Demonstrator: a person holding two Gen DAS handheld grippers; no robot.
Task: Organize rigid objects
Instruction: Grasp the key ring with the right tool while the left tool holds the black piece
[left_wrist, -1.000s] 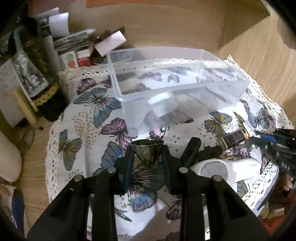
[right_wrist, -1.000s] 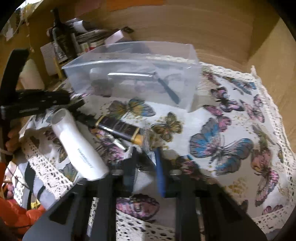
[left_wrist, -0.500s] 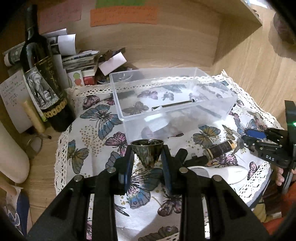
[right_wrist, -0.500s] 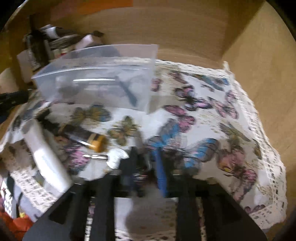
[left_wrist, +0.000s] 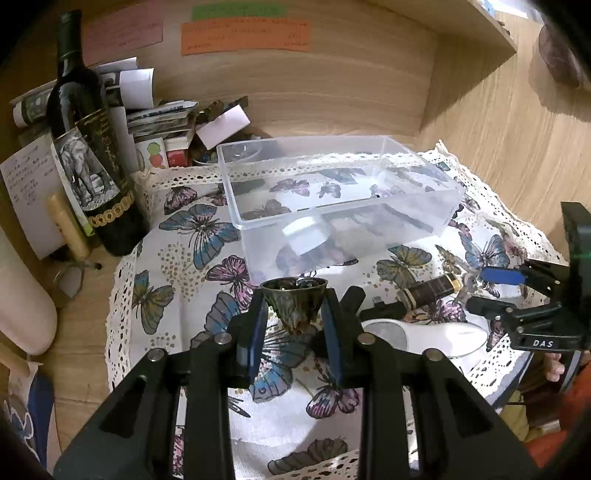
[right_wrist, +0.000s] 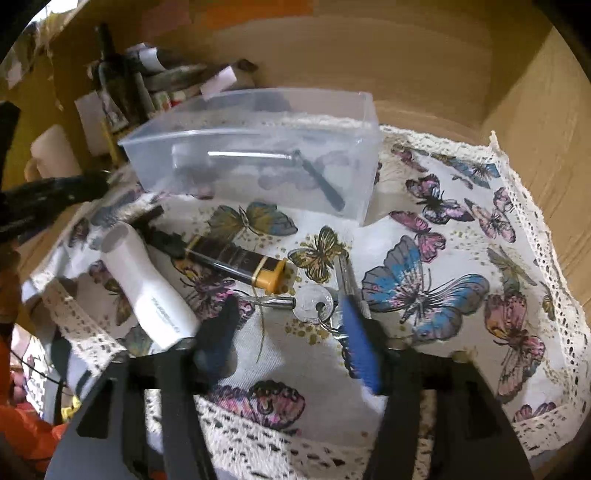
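My left gripper is shut on a small dark brass cup and holds it above the butterfly cloth, just in front of the clear plastic box. The box holds a metal tool with a dark handle. My right gripper is open over a bunch of silver keys lying on the cloth; it also shows in the left wrist view. A black and gold lighter and a white tube-shaped device lie to the left of the keys.
A wine bottle, papers and small boxes crowd the back left corner. Wooden walls close the back and right side. The round table's lace cloth edge runs near the right wall.
My left gripper has lifted and drawn back with the cup. My right gripper has opened, and the keys now lie on the cloth between its fingers.
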